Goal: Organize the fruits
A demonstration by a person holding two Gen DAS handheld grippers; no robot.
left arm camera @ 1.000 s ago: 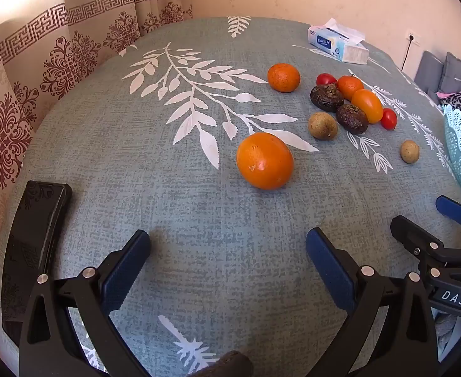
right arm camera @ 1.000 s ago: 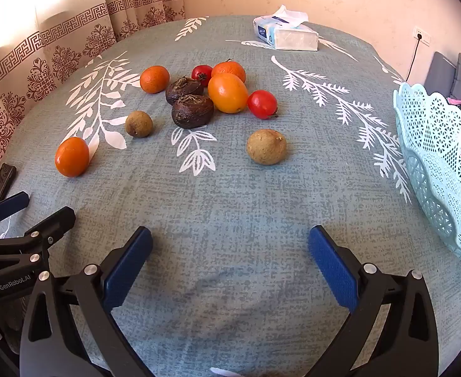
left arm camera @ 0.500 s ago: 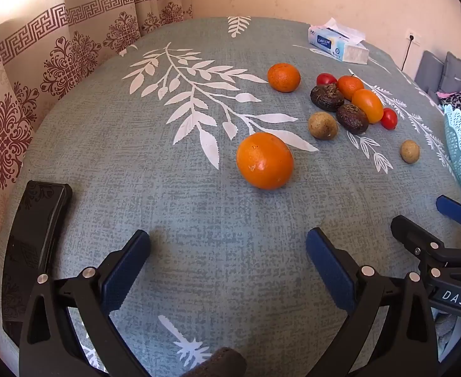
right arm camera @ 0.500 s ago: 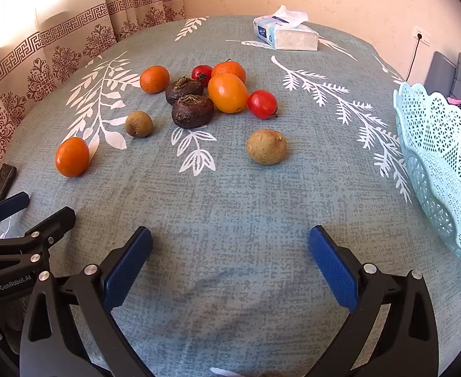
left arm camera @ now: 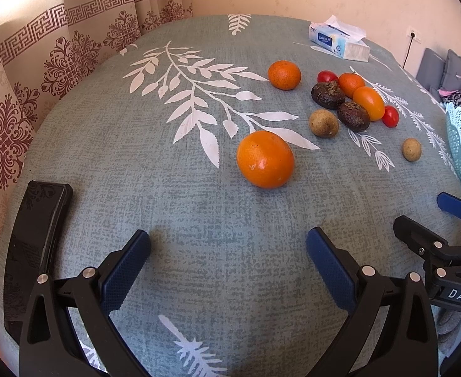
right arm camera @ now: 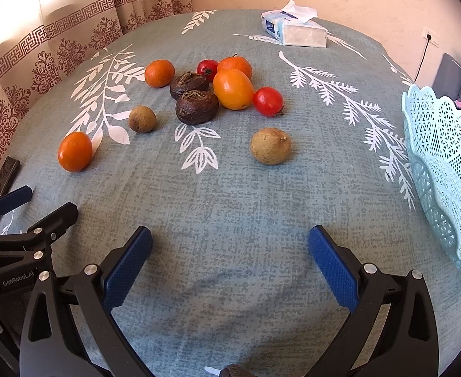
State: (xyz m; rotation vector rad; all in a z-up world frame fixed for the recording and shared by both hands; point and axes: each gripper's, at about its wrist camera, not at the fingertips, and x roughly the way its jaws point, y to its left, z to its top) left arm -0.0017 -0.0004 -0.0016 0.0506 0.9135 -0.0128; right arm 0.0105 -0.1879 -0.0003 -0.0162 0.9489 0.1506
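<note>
Fruits lie scattered on a grey-green tablecloth (left arm camera: pixel 136 163). A large orange (left arm camera: pixel 265 159) sits just ahead of my left gripper (left arm camera: pixel 228 245), which is open and holds nothing. Further back lies a cluster: a tangerine (left arm camera: pixel 284 74), two dark wrinkled fruits (right arm camera: pixel 196 106), an orange-yellow fruit (right arm camera: pixel 233 89), red tomatoes (right arm camera: pixel 268 101) and a small brown fruit (right arm camera: pixel 142 119). A tan round fruit (right arm camera: pixel 270 146) lies ahead of my right gripper (right arm camera: pixel 230 242), which is also open with nothing in it. A pale blue lattice basket (right arm camera: pixel 444 169) stands at the right edge.
A tissue box (right arm camera: pixel 294 28) rests at the far side of the table. A black phone (left arm camera: pixel 38 238) lies near the left edge. Patterned curtains (left arm camera: pixel 41 62) hang at the left. In the left wrist view, the right gripper's fingers (left arm camera: pixel 419 238) show at lower right.
</note>
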